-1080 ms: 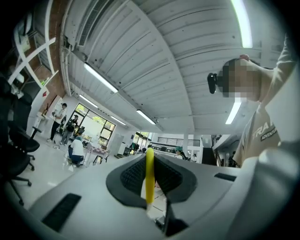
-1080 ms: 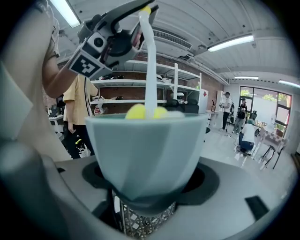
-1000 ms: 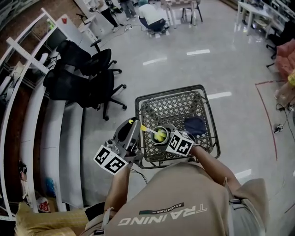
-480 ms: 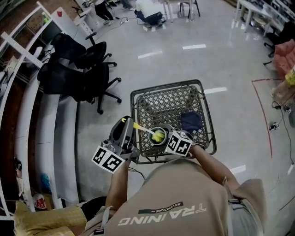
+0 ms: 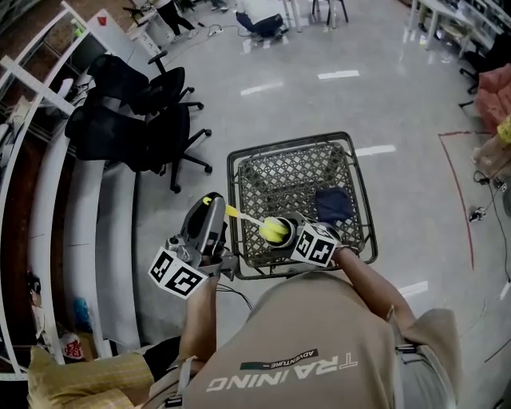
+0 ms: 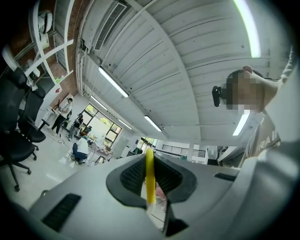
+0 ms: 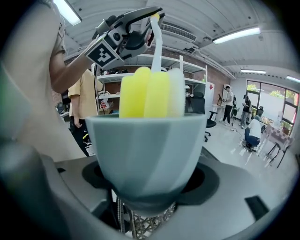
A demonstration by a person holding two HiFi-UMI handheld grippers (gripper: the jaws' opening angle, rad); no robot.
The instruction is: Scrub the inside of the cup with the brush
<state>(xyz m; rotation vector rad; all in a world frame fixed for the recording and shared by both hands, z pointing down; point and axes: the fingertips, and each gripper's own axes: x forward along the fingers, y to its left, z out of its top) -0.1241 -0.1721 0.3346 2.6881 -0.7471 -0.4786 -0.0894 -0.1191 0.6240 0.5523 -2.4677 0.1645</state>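
Observation:
My right gripper (image 5: 297,232) is shut on a pale grey-blue faceted cup (image 7: 146,152), held upright over the near edge of a wire basket table (image 5: 351,174). A brush with a yellow sponge head (image 7: 149,92) and a thin handle (image 7: 157,41) stands partly in the cup's mouth. My left gripper (image 6: 149,180) is shut on the yellow end of the handle (image 6: 149,178). In the head view the left gripper (image 5: 209,209) sits left of the cup, the brush (image 5: 272,230) slanting from it down to the cup. The cup's inside is hidden.
A dark blue cloth (image 5: 333,204) lies in the wire basket at its right. Black office chairs (image 5: 132,120) stand on the floor to the far left beside white shelving (image 5: 48,200). People work at desks at the far end of the room (image 5: 259,20).
The yellow brush head has risen, from inside the cup to its mouth. The left gripper has shifted slightly left and up; the right gripper still holds the cup.

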